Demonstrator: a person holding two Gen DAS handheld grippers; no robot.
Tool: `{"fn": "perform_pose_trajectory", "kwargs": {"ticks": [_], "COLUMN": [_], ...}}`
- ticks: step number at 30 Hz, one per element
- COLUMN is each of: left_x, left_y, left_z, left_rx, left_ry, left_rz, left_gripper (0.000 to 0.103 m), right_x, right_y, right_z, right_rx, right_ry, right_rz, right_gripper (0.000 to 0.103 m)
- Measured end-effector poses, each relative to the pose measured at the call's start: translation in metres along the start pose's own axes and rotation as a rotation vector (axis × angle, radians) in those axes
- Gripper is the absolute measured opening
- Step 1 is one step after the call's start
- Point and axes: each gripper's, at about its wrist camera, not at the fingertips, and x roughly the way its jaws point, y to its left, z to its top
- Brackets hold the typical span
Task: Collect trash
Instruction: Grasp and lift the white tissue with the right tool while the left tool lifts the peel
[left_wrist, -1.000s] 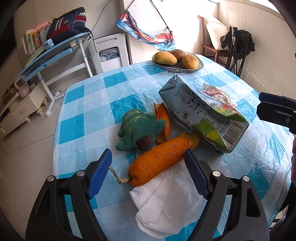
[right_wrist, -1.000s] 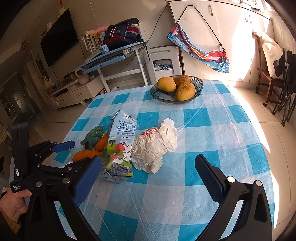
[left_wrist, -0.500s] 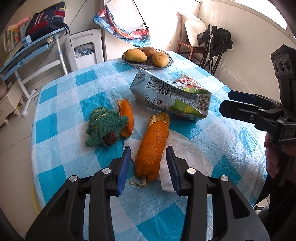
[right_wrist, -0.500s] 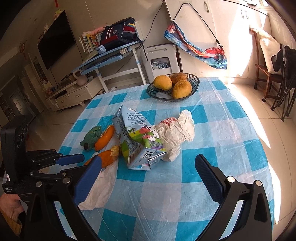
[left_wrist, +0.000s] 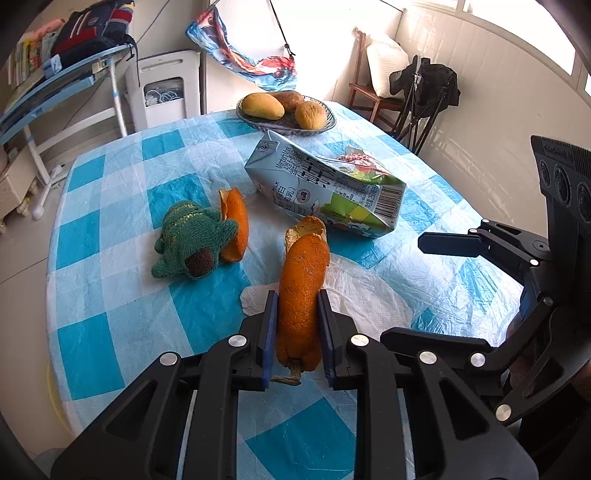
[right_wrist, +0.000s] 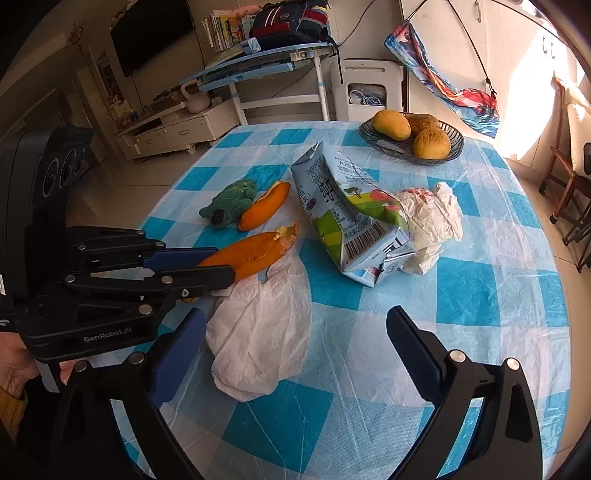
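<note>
My left gripper (left_wrist: 295, 317) is shut on a long orange peel (left_wrist: 301, 291), which lies over a white napkin (left_wrist: 354, 295) on the blue-checked table. In the right wrist view the peel (right_wrist: 255, 251) shows between the left gripper's fingers (right_wrist: 184, 258) above the napkin (right_wrist: 262, 325). A second, smaller peel (left_wrist: 234, 225) lies against a green knitted toy (left_wrist: 188, 238). A crushed milk carton (left_wrist: 325, 188) lies beyond, with a crumpled white wrapper (right_wrist: 432, 218) beside it. My right gripper (right_wrist: 295, 347) is open and empty over the near table, and shows at the right of the left wrist view (left_wrist: 450, 245).
A bowl of mangoes (left_wrist: 286, 114) stands at the table's far edge, also in the right wrist view (right_wrist: 412, 136). A blue desk (right_wrist: 258, 66), a white appliance (right_wrist: 365, 92) and a chair (left_wrist: 380, 85) stand beyond the table.
My left gripper moved in over the long orange peel and shut on it. The right gripper shifted slightly left and stayed open.
</note>
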Motion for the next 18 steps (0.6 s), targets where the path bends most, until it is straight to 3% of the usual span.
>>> {"fn": "perform_pose_trajectory", "kwargs": {"ticks": [9,13,18], "left_x": [-0.029,-0.038,-0.046], "left_y": [0.022,0.030,0.027], "left_z": [0.000,0.001,0.003], "left_rx": [-0.097,-0.132,-0.124], "left_ry": [-0.064,-0.096,-0.131], "left_rz": [0.048,0.075,0.098], "left_gripper": [0.020,0.020,0.020], "right_x": [0.024,0.023,0.018], "right_y": [0.019,0.022,0.018], "right_z": [-0.002,-0.002,-0.001], "right_rx": [-0.070,-0.091,-0.063], "right_ry": [0.044,0.041,0.020], "right_rz": [-0.028,-0.023,-0.009], "right_gripper": [0.056,0.022,0.013]}}
